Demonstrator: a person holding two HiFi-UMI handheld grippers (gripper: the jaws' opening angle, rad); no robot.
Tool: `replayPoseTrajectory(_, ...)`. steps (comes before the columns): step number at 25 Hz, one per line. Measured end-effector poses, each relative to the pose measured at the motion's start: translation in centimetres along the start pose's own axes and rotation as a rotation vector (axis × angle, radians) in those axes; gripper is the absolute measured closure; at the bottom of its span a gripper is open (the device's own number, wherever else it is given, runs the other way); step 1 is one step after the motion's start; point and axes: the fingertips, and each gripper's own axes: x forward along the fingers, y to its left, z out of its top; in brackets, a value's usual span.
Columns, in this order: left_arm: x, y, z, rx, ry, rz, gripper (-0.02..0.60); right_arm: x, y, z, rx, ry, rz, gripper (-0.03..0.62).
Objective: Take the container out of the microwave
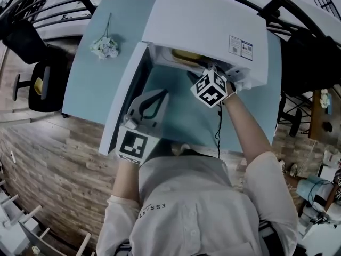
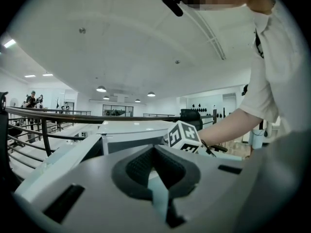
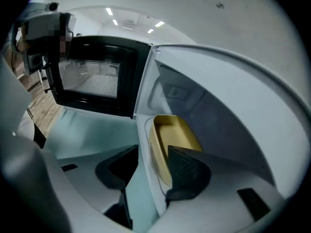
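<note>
My right claw [image 3: 152, 153] is spread open at the mouth of the microwave [image 1: 208, 25]. The near wall of the yellow container [image 3: 179, 132] stands between its jaws, with one pad inside. My left claw [image 2: 154, 152] is clenched on nothing over the table [image 1: 176, 95], with the open door [image 1: 122, 96] just to its left.

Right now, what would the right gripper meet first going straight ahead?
Probably the yellow container in the microwave: the right gripper, jaws open, lines up with its near wall, depth uncertain.

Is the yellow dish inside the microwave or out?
Inside. The yellow container sits within the microwave, whose door is open.
</note>
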Motion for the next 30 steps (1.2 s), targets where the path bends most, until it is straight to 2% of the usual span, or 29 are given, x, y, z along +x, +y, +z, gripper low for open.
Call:
replayPoseTrajectory(4, 0.5, 0.6, -0.4, 0.041, -0.011, -0.031, 0.588, 2.3, -0.1, 0.1, -0.077, 0.056, 0.033, 0.395)
replayPoseTrajectory(9, 1.0, 1.1, -0.5, 0.027, -0.013, -0.033, 0.588, 3.9, -0.2, -0.4, -0.170, 0.106, 0.056, 0.407)
replayPoseTrajectory(13, 1.0, 1.2, -0.6, -0.003, -0.009, -0.029, 0.588, 4.3, -0.4, -0.8, -0.187, 0.124, 0.052, 0.522)
replayPoseTrajectory(17, 0.7, 1.3, -1.0, 0.002, -0.003, -0.024, 0.588, 3.9, -0.3, -0.6, -0.223, 0.109, 0.063, 0.559)
replayPoseTrajectory(23, -0.1, 0.9, -1.0, -0.066, 0.013, 0.013, 0.588, 2.3, 0.2, -0.1, -0.229, 0.065, 0.079, 0.565)
replayPoseTrajectory(30, -1.7, -0.9, -0.9, -0.017, 0.002, 0.021, 0.588, -0.9, 2.7, 0.3, -0.236, 0.017, 0.086, 0.566)
